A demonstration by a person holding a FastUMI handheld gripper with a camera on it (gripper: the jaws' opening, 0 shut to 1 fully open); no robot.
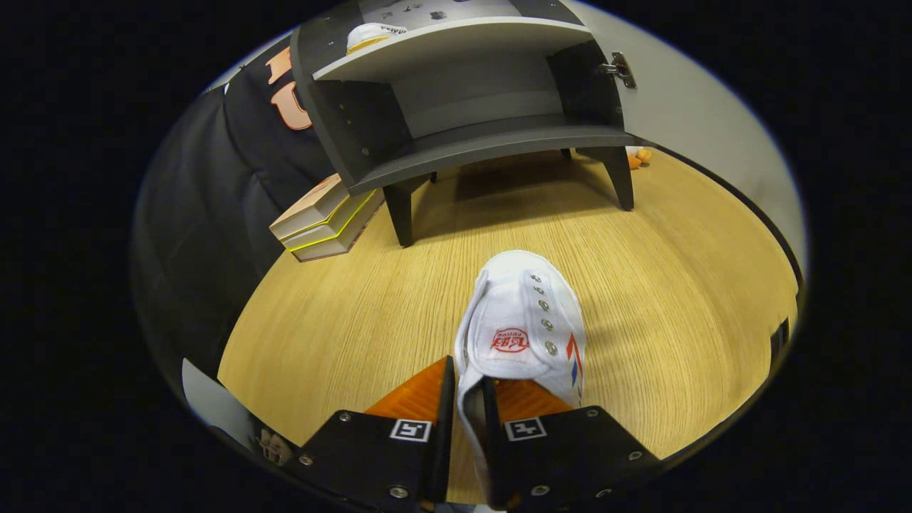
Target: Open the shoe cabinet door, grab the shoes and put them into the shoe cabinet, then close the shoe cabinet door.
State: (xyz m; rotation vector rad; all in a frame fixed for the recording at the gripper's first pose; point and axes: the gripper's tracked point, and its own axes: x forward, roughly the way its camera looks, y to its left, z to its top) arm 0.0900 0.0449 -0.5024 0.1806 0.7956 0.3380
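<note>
Gripper point(467, 399) pinched on the white shoe point(524, 324) by its side wall, seemingly lifted, toe pointing straight ahead toward the open cabinet point(456, 142) and its empty lower shelf beyond.

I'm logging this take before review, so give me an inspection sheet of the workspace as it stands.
Surface: wooden floor, bare around the shoe.
Job's things: white shoe pinched at its side wall by the tongs; shoe cabinet ahead, door open, lower shelf empty; another white shoe on the shelf above.
Clutter: stacked boxes by the cabinet's leg; small orange thing behind it.
Grippers: tongs shut on the shoe's side wall.
Cables: nothing seen.
Surroundings: black cloth wall.
</note>
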